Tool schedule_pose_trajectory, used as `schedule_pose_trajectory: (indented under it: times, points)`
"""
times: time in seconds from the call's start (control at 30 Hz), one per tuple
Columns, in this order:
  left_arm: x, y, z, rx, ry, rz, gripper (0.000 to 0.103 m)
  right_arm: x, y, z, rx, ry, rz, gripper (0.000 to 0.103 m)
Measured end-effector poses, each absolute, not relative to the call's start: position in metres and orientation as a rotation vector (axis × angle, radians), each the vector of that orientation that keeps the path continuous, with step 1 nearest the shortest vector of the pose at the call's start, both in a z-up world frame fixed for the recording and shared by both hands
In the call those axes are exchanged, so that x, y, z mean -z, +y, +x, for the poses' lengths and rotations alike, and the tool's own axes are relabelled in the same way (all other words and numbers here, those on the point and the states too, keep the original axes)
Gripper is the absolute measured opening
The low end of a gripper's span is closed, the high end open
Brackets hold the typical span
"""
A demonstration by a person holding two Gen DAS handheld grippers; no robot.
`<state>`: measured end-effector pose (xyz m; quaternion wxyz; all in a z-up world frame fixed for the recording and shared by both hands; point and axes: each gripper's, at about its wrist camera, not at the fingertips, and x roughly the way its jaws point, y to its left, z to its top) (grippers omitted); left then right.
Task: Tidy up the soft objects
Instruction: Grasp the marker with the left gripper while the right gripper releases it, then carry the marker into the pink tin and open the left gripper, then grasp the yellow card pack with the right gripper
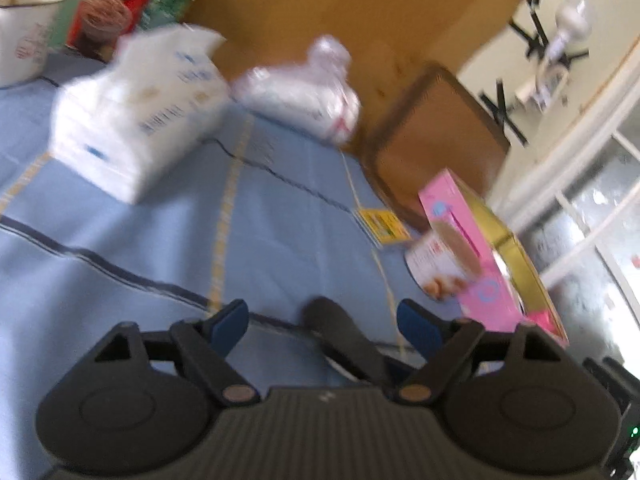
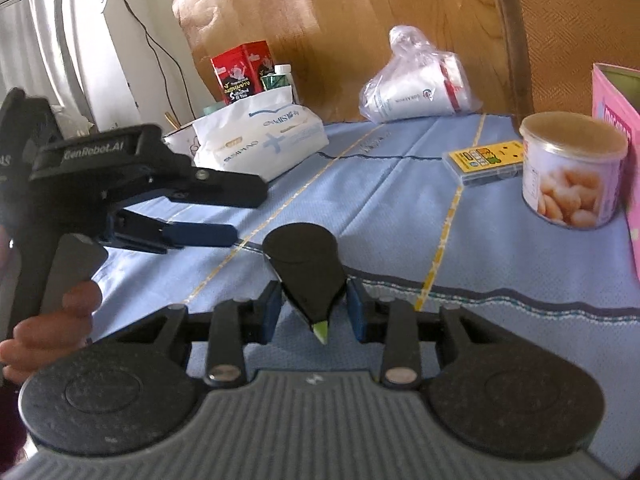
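My right gripper is shut on a black tube with a wide black cap and a green tip, held just above the blue tablecloth. My left gripper is beside it on the left, jaws open with nothing between them. In the left wrist view the left gripper stands open, and the black tube shows between its fingers without touching the pads. A soft white tissue pack and a clear plastic bag with white contents lie at the far side.
A tin of nuts, a pink box and a flat yellow box sit at the right. A red tin and a small bottle stand behind the tissue pack. A brown chair is at the far right edge.
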<state>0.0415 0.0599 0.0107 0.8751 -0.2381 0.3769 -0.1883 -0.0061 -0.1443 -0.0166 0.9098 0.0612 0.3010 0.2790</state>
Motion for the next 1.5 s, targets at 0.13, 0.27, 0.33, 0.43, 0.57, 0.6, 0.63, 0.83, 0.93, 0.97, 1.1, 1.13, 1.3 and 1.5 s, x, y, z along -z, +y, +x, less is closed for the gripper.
schedule_pose_trajectory:
  times: [0.13,0.27,0.33,0.43,0.57,0.6,0.63,0.83,0.93,0.97,1.1,1.13,1.3,1.5]
  points:
    - [-0.005,0.035,0.046,0.382,0.835,-0.46,0.057,0.014,-0.143,-0.016,-0.582,0.58,0.094,0.038]
    - [-0.014,0.026,0.048,0.392,0.821,-0.449,0.049,0.011,-0.153,-0.024,-0.546,0.533,0.072,0.037]
    - [-0.023,0.022,0.051,0.423,0.814,-0.464,0.049,0.008,-0.161,-0.025,-0.535,0.511,0.089,0.037]
    - [-0.042,0.002,0.06,0.468,0.796,-0.435,0.049,-0.001,-0.172,-0.031,-0.5,0.454,0.085,0.037]
    - [-0.069,-0.04,0.076,0.538,0.762,-0.355,0.049,-0.016,-0.195,-0.039,-0.41,0.346,0.05,0.037]
    - [-0.075,-0.052,0.08,0.561,0.752,-0.335,0.049,-0.019,-0.202,-0.04,-0.385,0.326,0.047,0.037]
    - [-0.08,-0.065,0.084,0.581,0.747,-0.321,0.049,-0.023,-0.211,-0.04,-0.356,0.304,0.045,0.037]
    - [-0.095,-0.145,0.113,0.707,0.738,-0.27,0.049,-0.031,-0.264,-0.037,-0.191,0.239,0.048,0.037]
    - [-0.092,-0.184,0.127,0.727,0.744,-0.237,0.051,-0.027,-0.286,-0.03,-0.103,0.229,0.024,0.037]
    - [-0.09,-0.195,0.132,0.723,0.745,-0.219,0.051,-0.024,-0.293,-0.024,-0.063,0.231,0.004,0.037]
    - [-0.081,-0.214,0.142,0.667,0.761,-0.181,0.051,-0.006,-0.32,0.015,0.148,0.307,-0.079,0.04]
    - [-0.079,-0.211,0.141,0.669,0.769,-0.196,0.051,-0.004,-0.327,0.019,0.183,0.315,-0.071,0.041]
    - [-0.075,-0.17,0.13,0.652,0.744,-0.215,0.051,-0.005,-0.343,0.005,0.159,0.283,0.043,0.041]
    - [-0.059,-0.077,0.118,0.472,0.712,-0.254,0.053,-0.024,-0.31,-0.009,0.034,0.213,0.052,0.041]
